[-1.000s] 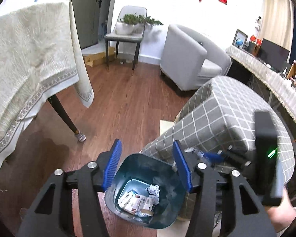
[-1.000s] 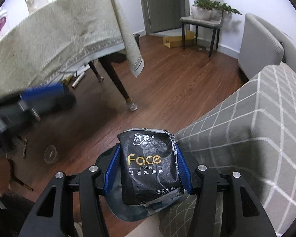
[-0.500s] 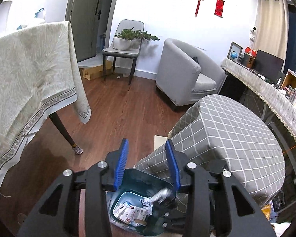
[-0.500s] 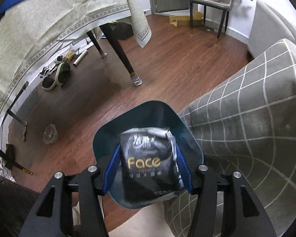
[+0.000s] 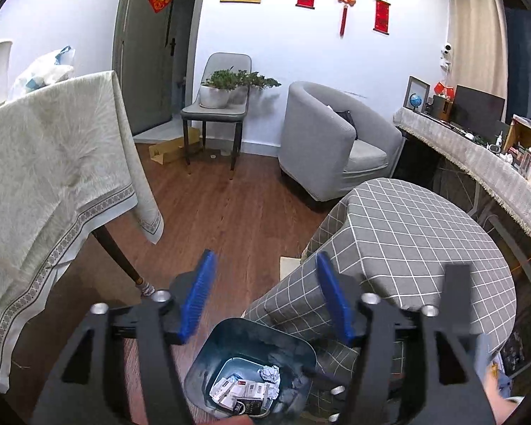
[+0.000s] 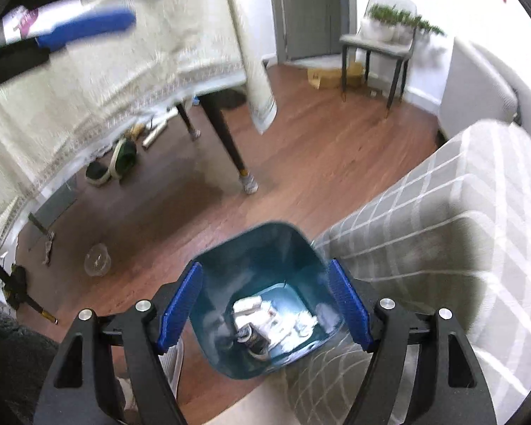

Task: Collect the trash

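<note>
you're hovering right gripper (image 6: 265, 308) over bin (image 6: 226, 265), jaws just widening, nothing between, tissue pack (image 6: 253, 336) lying inside at 6 o'clock; left gripper (image 5: 265, 297) just spreading, empty too.

Two matching hand-held tools here: the left gripper (image 5: 265, 295) shows matte black angular arms with triangular cut-outs, round silver screw heads along the linkage, and two flat bright-blue ribbed pads (image 5: 198, 297). The right gripper (image 6: 265, 310) is built the same way, black frame, four silver screws, blue ridged pads (image 6: 347, 304). At the lower left of the right wrist view, a dark, fuzzy-textured sleeve or garment (image 6: 7, 361) edges in, too blurred to tell more.
</note>
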A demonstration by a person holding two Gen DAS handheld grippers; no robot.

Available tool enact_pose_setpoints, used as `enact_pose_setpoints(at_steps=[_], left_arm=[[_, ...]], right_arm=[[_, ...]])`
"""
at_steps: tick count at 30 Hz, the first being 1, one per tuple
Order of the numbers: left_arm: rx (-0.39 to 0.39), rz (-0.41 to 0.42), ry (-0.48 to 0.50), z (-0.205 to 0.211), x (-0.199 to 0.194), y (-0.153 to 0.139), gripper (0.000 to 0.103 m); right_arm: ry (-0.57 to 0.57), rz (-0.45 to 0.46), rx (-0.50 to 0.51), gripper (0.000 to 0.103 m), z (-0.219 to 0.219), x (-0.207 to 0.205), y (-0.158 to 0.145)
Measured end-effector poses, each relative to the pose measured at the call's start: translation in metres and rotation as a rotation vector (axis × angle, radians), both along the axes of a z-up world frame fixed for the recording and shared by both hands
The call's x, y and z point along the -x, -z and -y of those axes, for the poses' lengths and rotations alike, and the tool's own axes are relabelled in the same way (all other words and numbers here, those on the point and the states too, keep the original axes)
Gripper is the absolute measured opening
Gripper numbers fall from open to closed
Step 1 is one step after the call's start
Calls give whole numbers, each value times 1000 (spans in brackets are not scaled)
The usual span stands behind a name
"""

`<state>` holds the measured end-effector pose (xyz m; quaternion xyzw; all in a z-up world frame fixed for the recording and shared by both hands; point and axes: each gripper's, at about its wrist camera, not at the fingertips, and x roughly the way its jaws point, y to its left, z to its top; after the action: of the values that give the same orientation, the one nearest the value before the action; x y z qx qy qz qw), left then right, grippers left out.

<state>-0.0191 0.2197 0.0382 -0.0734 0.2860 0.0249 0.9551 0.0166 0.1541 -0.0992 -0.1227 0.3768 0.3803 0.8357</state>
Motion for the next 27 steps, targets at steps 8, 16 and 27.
enact_pose_setpoints(at_steps=[8, 16, 27], left_arm=[[-47, 39, 22, 23, 8, 2, 91], [-90, 62, 24, 52, 19, 11, 97], [-151, 42, 31, 81, 33, 30, 100]], right_arm=[[186, 230, -101, 88, 69, 9, -58], [410, 347, -150, 97, 157, 16, -72], [543, 377, -144, 98, 245, 36, -58]])
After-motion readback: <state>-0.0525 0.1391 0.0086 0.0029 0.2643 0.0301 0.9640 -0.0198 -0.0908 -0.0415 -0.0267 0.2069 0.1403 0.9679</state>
